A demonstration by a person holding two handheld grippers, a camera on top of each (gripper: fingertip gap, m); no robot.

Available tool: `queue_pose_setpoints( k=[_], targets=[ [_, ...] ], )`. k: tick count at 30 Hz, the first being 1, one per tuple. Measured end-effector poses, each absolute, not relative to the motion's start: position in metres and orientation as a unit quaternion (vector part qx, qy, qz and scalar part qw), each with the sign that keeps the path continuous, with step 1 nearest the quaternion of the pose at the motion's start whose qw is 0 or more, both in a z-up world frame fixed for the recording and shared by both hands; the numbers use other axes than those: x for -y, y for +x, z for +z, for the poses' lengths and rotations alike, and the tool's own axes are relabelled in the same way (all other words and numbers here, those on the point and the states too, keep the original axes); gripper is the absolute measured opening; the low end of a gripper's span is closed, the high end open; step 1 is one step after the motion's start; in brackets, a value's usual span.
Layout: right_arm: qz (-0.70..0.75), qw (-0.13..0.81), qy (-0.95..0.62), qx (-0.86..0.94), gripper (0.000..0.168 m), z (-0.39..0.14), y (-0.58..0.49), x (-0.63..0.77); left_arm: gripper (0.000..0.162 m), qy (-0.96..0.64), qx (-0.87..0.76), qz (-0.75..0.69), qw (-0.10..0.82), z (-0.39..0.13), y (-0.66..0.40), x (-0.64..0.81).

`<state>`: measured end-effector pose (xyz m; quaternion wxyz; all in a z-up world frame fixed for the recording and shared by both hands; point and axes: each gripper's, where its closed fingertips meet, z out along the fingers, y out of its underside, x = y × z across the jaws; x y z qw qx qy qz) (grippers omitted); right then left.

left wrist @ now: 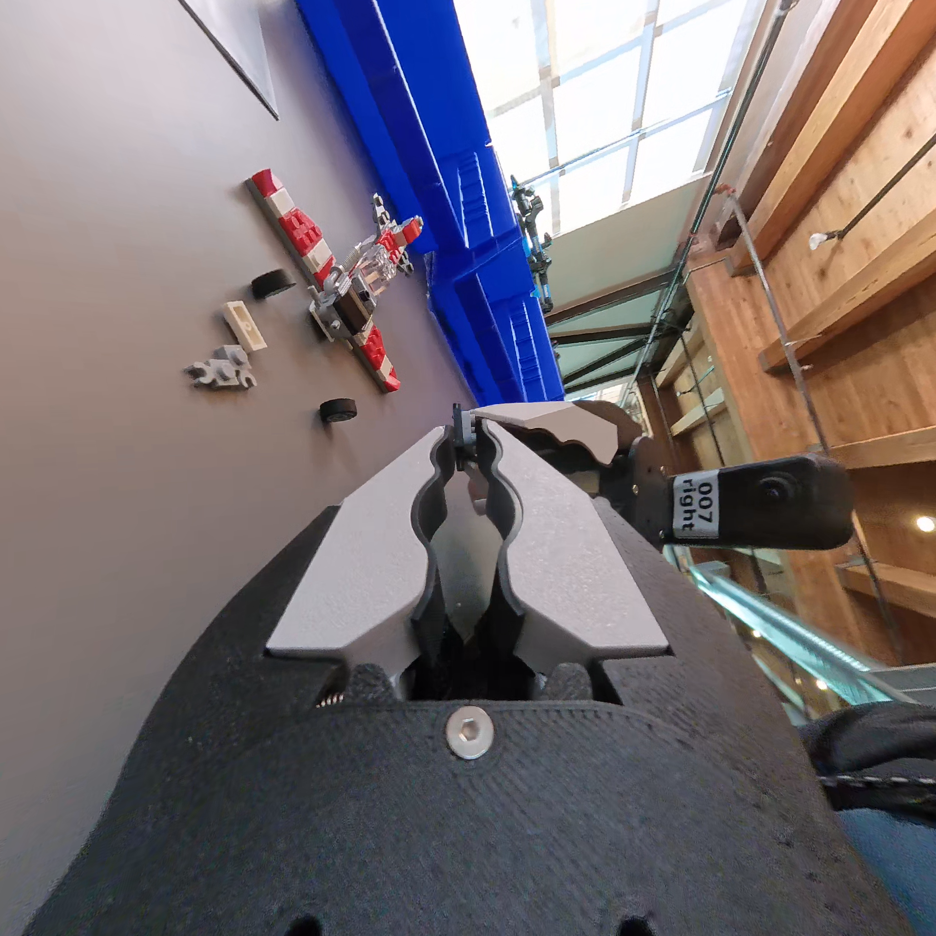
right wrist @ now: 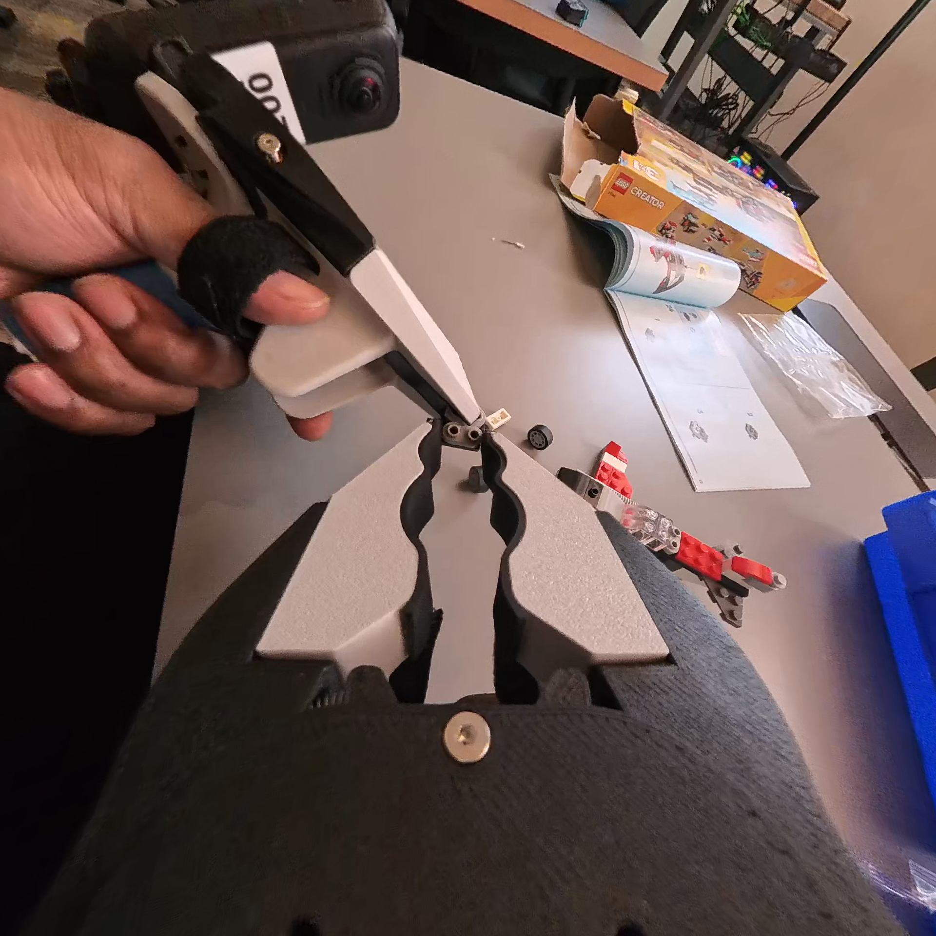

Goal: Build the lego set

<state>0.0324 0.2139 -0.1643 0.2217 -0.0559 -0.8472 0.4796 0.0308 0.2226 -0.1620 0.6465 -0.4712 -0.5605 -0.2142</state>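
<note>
Both grippers are meeting above the table (right wrist: 532, 283), the left gripper (left wrist: 464, 441) pinching shut on a small grey piece (right wrist: 461, 433) while the right gripper (right wrist: 462, 439) is closing narrowly around its other side (probably to seat it), the plane model (left wrist: 349, 283) waiting nearby.

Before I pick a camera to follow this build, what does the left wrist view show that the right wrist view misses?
Only the left wrist view shows the grey clip pieces and the windows overhead. Only the right wrist view shows the instruction booklet, the yellow box and the person's hand. Both show the red and white plane, the blue bin and both tongs pinching a small grey piece.
</note>
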Motion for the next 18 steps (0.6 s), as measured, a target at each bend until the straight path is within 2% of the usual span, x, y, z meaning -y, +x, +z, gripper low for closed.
queue_pose_setpoints(
  k=[10,18],
  targets=[
    [0.534,0.120,-0.090,0.832,0.016,-0.1583,0.0352,-0.2180,0.010,-0.562,0.499,-0.134,0.646,-0.1583,0.0333,-0.2263],
    [0.567,0.058,-0.114,0.814,0.016,-0.1563,0.0363,-0.2198,0.010,-0.568,0.487,-0.143,0.649,-0.1576,0.0343,-0.2279]
  ],
)
